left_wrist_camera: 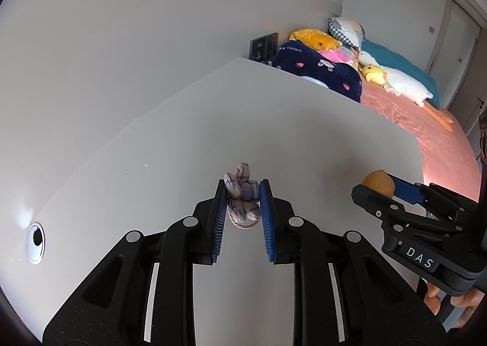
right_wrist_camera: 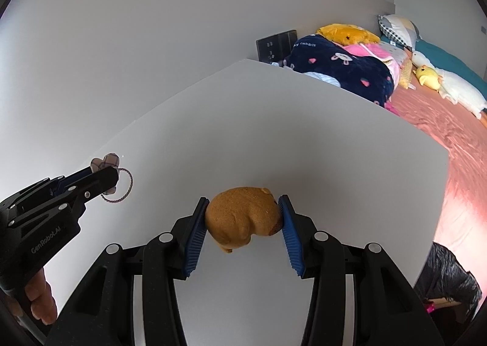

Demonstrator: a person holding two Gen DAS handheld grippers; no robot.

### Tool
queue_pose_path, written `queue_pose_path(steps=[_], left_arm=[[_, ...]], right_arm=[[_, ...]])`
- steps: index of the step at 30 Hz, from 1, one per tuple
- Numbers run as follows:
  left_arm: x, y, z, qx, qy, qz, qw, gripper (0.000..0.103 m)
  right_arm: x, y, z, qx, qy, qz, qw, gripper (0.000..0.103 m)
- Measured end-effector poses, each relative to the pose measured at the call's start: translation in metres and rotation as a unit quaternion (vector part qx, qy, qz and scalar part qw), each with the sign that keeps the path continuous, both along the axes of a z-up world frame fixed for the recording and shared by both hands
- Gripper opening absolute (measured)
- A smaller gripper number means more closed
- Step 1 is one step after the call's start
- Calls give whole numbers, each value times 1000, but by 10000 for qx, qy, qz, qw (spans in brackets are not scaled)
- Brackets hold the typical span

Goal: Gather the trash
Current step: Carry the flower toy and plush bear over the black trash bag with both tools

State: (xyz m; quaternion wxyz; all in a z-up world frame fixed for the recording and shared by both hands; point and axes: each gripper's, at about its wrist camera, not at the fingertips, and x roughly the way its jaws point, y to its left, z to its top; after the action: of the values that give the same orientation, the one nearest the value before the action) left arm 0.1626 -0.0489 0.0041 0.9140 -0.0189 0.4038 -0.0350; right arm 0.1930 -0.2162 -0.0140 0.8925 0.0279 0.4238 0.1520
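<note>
left gripper [left_wrist_camera: 243,193]: we pinch the hair tie [left_wrist_camera: 242,204] between our pads
right gripper [right_wrist_camera: 243,212]: clamps the brown toy [right_wrist_camera: 242,219]
next: carry both to the black bag [right_wrist_camera: 450,279]

white desk [left_wrist_camera: 304,139] – cable hole [left_wrist_camera: 36,241] at its left edge | wall socket panel [left_wrist_camera: 264,46] behind the far corner | bed [left_wrist_camera: 441,145] with pink sheet beside the desk | navy blanket [left_wrist_camera: 319,72], yellow cushion [left_wrist_camera: 316,39], checked pillow [left_wrist_camera: 347,30] at its head | white goose toy [left_wrist_camera: 401,84] lying on it
</note>
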Motion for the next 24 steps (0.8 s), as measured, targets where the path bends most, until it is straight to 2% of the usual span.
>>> queue_pose_path(steps=[24], left_arm=[[-54, -75, 0, 184, 1, -691, 9974, 21]], right_arm=[[-80, -71, 7, 109, -81, -489, 9987, 48]])
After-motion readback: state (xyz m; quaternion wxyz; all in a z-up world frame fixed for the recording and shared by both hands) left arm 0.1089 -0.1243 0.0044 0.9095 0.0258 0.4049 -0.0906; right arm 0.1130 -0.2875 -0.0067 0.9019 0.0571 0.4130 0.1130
